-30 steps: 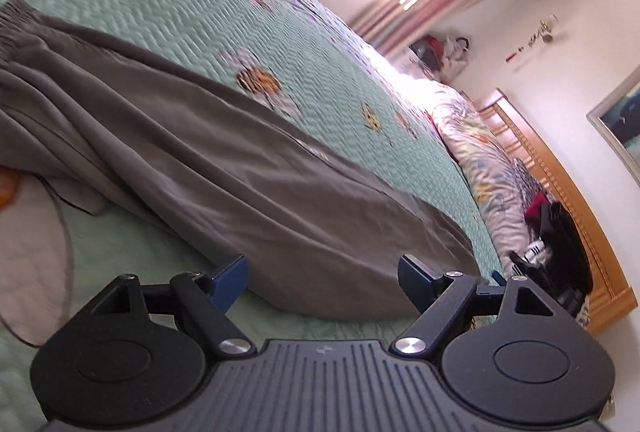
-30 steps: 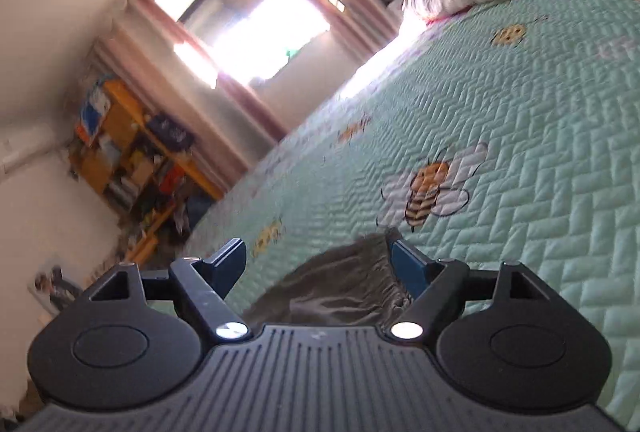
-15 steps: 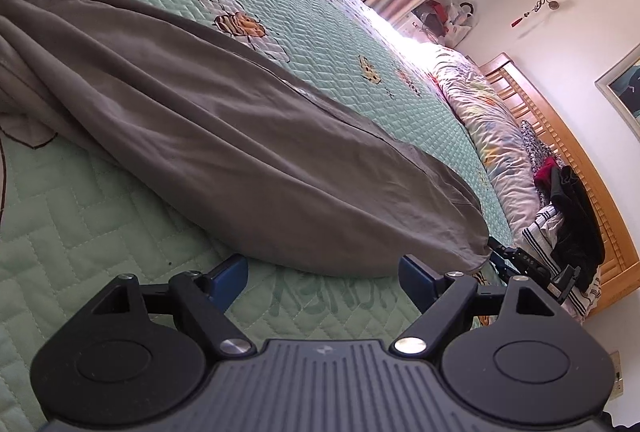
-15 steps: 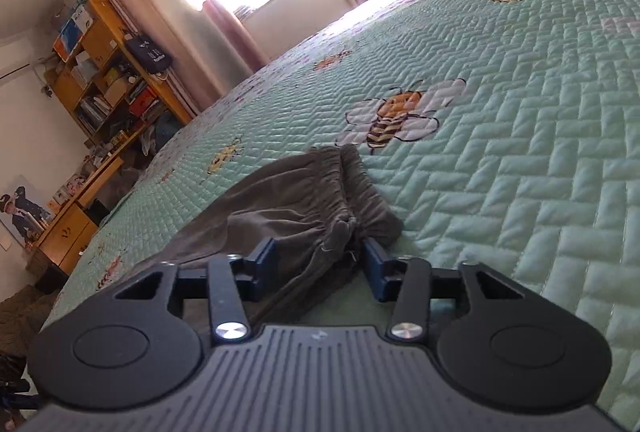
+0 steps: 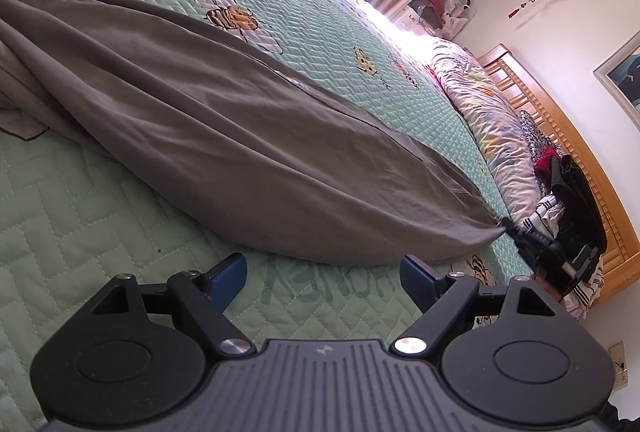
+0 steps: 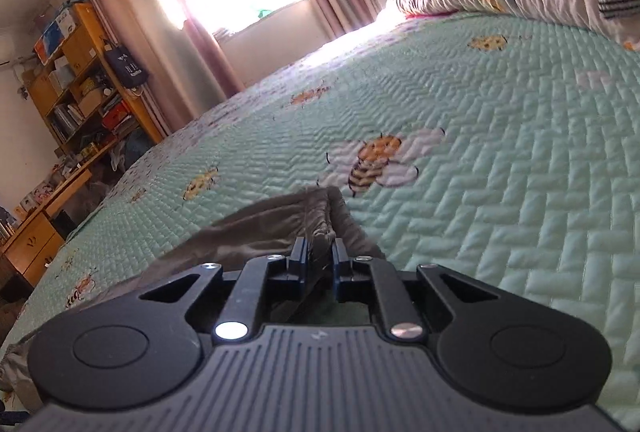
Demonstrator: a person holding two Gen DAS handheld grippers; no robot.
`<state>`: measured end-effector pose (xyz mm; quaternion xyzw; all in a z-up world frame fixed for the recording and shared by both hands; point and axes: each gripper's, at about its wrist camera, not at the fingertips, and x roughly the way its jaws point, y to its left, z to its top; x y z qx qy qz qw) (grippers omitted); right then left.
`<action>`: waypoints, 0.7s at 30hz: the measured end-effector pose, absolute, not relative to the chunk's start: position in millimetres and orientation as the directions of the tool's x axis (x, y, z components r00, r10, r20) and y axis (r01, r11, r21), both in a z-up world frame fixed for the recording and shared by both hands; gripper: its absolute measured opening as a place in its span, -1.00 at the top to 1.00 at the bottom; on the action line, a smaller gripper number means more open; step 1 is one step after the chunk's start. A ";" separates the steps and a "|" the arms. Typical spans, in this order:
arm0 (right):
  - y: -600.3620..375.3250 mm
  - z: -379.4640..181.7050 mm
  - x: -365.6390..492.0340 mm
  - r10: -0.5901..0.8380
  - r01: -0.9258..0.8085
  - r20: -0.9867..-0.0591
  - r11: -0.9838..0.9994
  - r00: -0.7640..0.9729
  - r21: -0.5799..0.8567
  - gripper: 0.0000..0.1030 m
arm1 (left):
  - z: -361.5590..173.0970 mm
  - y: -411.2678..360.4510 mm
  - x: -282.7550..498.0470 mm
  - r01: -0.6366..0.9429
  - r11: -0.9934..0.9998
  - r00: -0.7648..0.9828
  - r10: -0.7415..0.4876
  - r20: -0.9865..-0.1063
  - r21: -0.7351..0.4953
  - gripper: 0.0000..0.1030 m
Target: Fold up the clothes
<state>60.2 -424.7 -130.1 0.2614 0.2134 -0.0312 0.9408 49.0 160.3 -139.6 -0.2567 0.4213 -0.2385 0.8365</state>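
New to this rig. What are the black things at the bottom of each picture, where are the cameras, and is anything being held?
No robot arm here: a person carries a two-finger gripper in each hand, and a fisheye camera on each looks forward along its fingers. The black shape at the bottom of each picture is that gripper's own body.

The left wrist view shows the left gripper open over a green bee-print quilt, just short of grey trousers lying on the bed. The other gripper shows small at their far end.

In the right wrist view the right gripper is closing, with the bunched grey waistband pinched between its blue pads.
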 end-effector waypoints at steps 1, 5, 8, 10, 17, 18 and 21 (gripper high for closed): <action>-428.9 -128.2 65.3 0.057 0.168 -0.415 0.858 0.908 0.485 0.74 | -140.1 160.8 49.0 0.181 0.754 0.533 -0.615 -0.581 -0.632 -0.66; -446.7 -142.2 86.2 0.052 0.219 -0.486 0.848 0.873 0.483 0.80 | -143.2 161.8 47.9 0.177 0.750 0.537 -0.616 -0.576 -0.637 -0.66; -462.7 -163.3 74.9 0.052 0.266 -0.494 0.791 0.868 0.551 0.77 | -145.5 162.0 47.0 0.176 0.750 0.532 -0.617 -0.580 -0.638 -0.66; -467.0 -163.3 61.3 0.050 0.260 -0.453 0.760 0.890 0.595 0.64 | -145.4 162.1 48.3 0.177 0.750 0.530 -0.618 -0.580 -0.637 -0.66; -442.4 -142.7 40.0 0.141 0.112 -0.353 0.787 0.925 0.607 0.23 | -146.6 162.2 46.7 0.169 0.750 0.537 -0.614 -0.578 -0.640 -0.67; -433.5 -139.2 43.1 0.129 0.113 -0.373 0.819 0.919 0.563 0.13 | -146.4 161.5 46.3 0.170 0.751 0.536 -0.614 -0.580 -0.638 -0.67; -428.6 -141.2 53.5 0.064 0.174 -0.412 0.841 0.909 0.513 -0.08 | -143.9 163.0 43.9 0.176 0.751 0.534 -0.616 -0.579 -0.636 -0.67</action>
